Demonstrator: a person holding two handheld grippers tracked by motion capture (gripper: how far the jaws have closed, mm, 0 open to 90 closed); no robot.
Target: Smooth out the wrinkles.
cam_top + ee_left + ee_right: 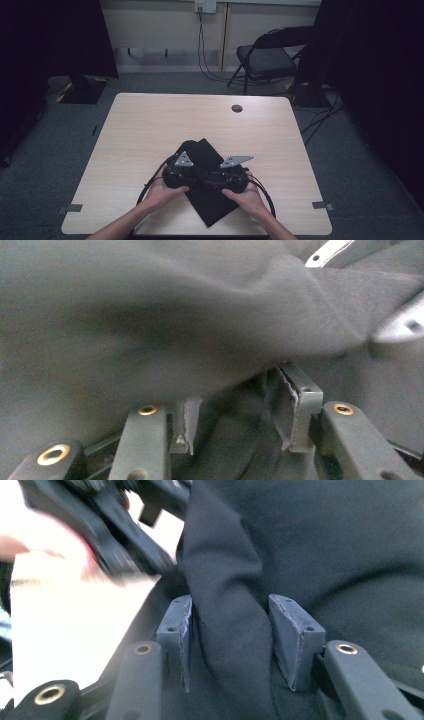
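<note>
I take the black cloth [210, 192] as my landmark; it lies folded on the near half of the light wooden table [140, 125], with one corner pointing to the far side and one to the near edge.

My left hand [161, 192] comes in from the near edge, forearm slanted toward the middle, and rests at the left border of the cloth. It holds the left gripper [176, 172], which points inward over the cloth, its grey plate on top. In the left gripper view a fold of the cloth [200, 330] hangs across the picture in front of the jaws. The jaws stand about half apart, and cloth lies in the gap between them. I cannot tell whether the pads [186, 422] press on it.

My right hand [247, 195] sits at the right border of the cloth, forearm slanted inward like a mirror of the other. The right gripper [231, 175] points toward the left one, and the two bodies are just beside each other above the middle of the cloth. In the right gripper view a raised ridge of cloth [235, 645] runs up between the jaws, which are half apart. The pads [287, 635] stand on each side of this ridge and do not squeeze it. Beyond the ridge the left gripper [125, 535] shows, blurred, over the bright table [65, 630].
</note>
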